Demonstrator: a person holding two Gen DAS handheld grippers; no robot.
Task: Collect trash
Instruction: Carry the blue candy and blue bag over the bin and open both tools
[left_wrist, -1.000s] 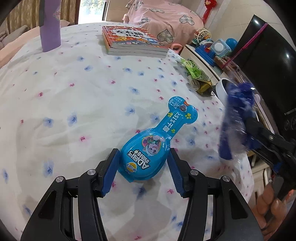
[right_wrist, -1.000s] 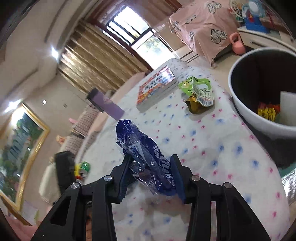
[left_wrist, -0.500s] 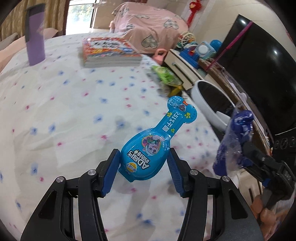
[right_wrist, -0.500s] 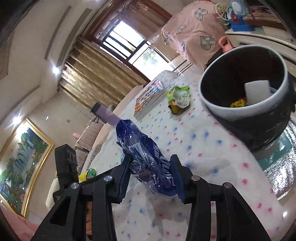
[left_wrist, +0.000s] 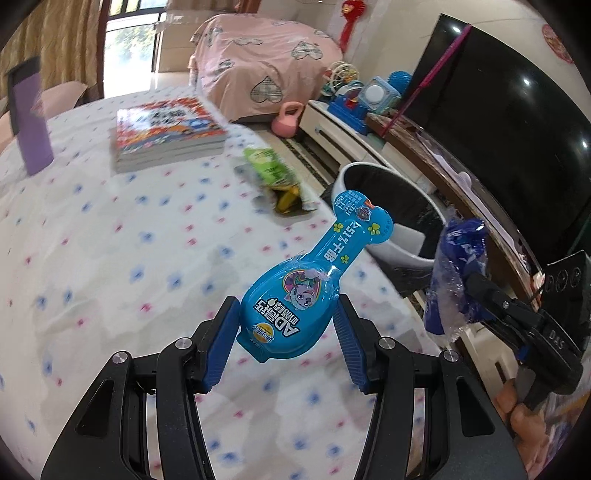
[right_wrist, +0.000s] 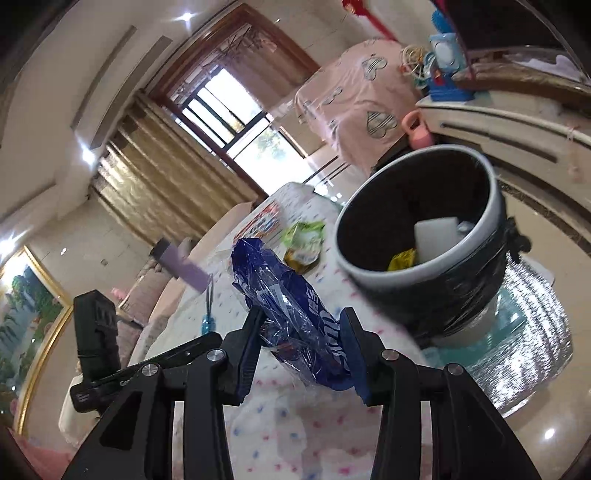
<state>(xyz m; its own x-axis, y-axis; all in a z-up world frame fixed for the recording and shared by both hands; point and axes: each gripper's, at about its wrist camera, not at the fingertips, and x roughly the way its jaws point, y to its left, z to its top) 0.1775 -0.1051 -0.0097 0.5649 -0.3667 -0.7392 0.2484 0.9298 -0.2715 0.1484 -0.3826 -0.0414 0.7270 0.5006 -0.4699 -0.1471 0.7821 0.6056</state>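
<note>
My left gripper (left_wrist: 284, 325) is shut on a light-blue bone-shaped snack package (left_wrist: 310, 280), held in the air above the flowered tablecloth (left_wrist: 110, 258). My right gripper (right_wrist: 301, 332) is shut on a crumpled dark-blue plastic wrapper (right_wrist: 288, 310); the same wrapper (left_wrist: 456, 273) shows at the right of the left wrist view. A white-rimmed trash bin (right_wrist: 421, 236) with a black liner stands beside the table edge, just ahead and right of the wrapper; it holds a white piece and a yellow wrapper. The bin (left_wrist: 388, 195) lies beyond the blue package. A green snack bag (left_wrist: 273, 173) lies near the table edge.
A stack of books (left_wrist: 166, 129) and a purple bottle (left_wrist: 29, 118) stand at the far side of the table. A black TV (left_wrist: 509, 147), a low cabinet with toys (left_wrist: 362, 99) and a pink kettlebell (left_wrist: 286, 118) are behind the bin. A pink-covered piece of furniture (left_wrist: 266, 62) is farther back.
Both grippers have swung right toward the bin with their loads still held. The bin now looms larger and closer in the right wrist view, and the blue package now points at it.
</note>
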